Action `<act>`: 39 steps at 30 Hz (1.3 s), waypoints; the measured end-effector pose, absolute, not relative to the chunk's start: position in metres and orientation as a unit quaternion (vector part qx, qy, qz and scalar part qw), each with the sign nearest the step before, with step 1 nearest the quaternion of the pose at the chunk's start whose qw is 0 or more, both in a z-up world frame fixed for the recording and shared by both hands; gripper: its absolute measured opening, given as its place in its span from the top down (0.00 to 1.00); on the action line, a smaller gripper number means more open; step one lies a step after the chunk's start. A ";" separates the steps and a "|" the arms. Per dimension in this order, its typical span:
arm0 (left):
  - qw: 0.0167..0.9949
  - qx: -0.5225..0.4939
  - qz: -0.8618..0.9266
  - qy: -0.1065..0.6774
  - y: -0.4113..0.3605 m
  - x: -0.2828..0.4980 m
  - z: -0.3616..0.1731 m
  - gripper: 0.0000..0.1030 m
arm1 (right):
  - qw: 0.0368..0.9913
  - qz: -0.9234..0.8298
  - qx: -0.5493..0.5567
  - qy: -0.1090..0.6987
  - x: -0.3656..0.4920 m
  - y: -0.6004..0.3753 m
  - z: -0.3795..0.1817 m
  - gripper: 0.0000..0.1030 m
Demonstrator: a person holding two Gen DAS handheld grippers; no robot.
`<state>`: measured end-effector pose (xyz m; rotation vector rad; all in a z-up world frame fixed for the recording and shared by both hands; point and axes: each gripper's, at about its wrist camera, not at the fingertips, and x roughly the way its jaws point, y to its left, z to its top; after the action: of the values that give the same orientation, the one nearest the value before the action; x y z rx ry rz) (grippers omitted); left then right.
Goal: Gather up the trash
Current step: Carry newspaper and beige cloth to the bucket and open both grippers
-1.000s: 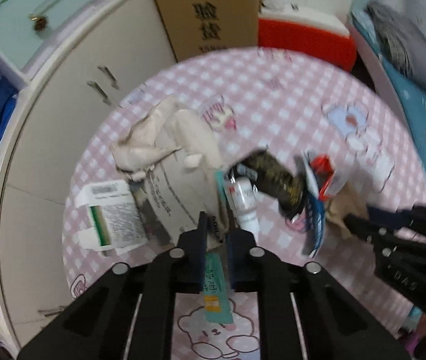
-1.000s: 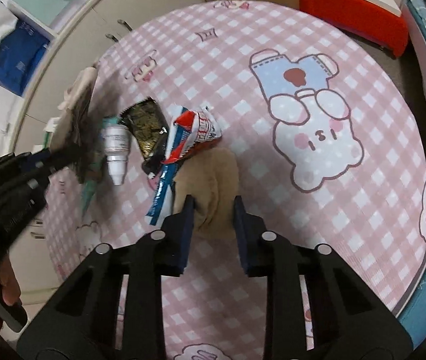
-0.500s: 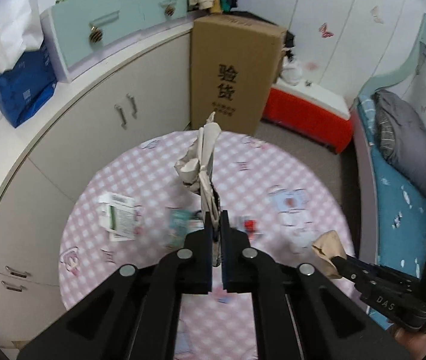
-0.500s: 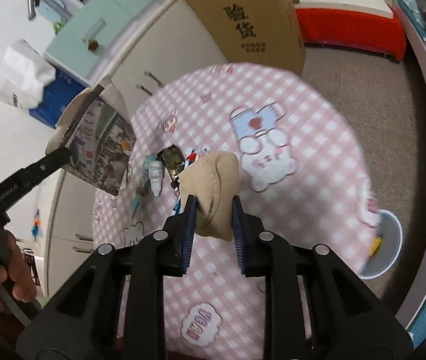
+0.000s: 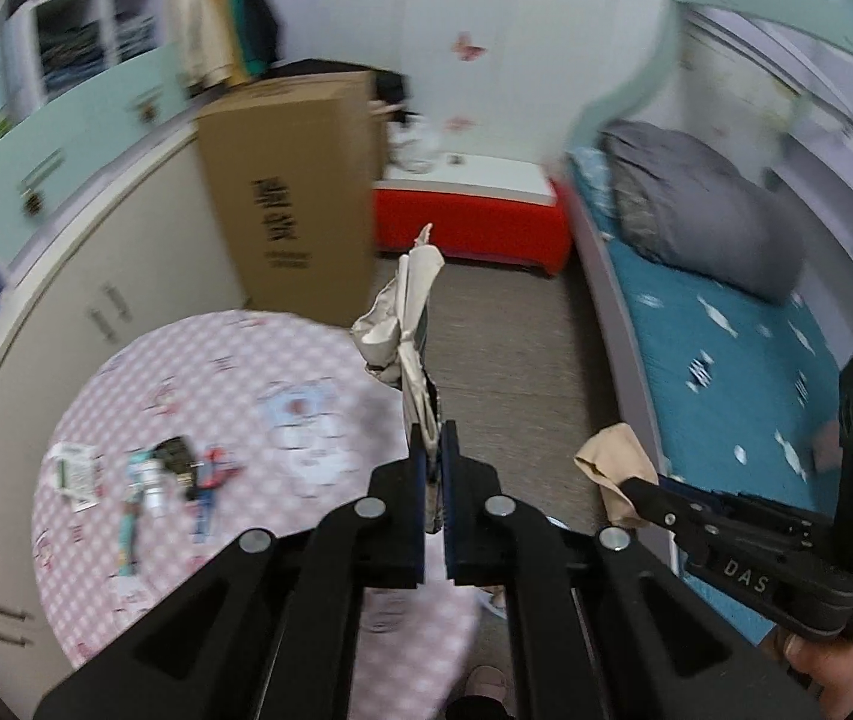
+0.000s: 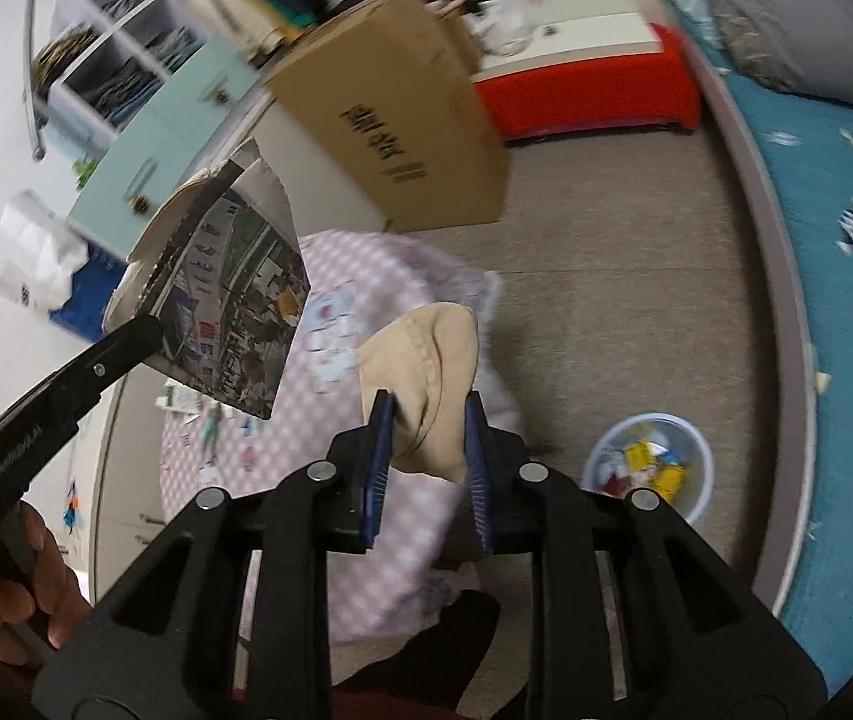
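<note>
Now that both have swung off the table (image 5: 198,372), left claw (image 5: 433,474) pinches newspaper (image 5: 405,324), right claw (image 6: 426,438) clamps tan cloth (image 6: 426,348).

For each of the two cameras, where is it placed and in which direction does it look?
Left wrist: sits on the left gripper, looking along its fingers, shut on a crumpled newspaper, over the pink table toward the bed; the right gripper and its hand show.
Right wrist: sits on the right gripper, shut on a beige cloth, looking down at the floor and trash bin; the left hand shows.
Shared: table, cardboard box, both held items.
</note>
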<state>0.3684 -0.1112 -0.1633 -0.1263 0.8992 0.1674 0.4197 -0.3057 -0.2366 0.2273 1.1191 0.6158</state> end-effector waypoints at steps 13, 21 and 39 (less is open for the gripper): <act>0.884 -0.013 -0.013 0.467 -0.236 0.402 -0.188 0.96 | 0.802 0.214 0.146 0.539 0.423 -0.427 -0.262 0.68; 0.866 -0.012 -0.030 0.499 -0.248 0.412 -0.206 0.96 | 0.802 0.194 0.154 0.543 0.427 -0.441 -0.272 0.46; 0.820 -0.051 -0.084 0.564 -0.269 0.423 -0.246 0.96 | 0.823 0.163 0.170 0.517 0.422 -0.471 -0.258 0.36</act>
<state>0.4234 -0.2686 -0.2459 -0.1080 1.2003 -0.1787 0.4217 -0.4709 -0.2583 0.3610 1.1005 0.3476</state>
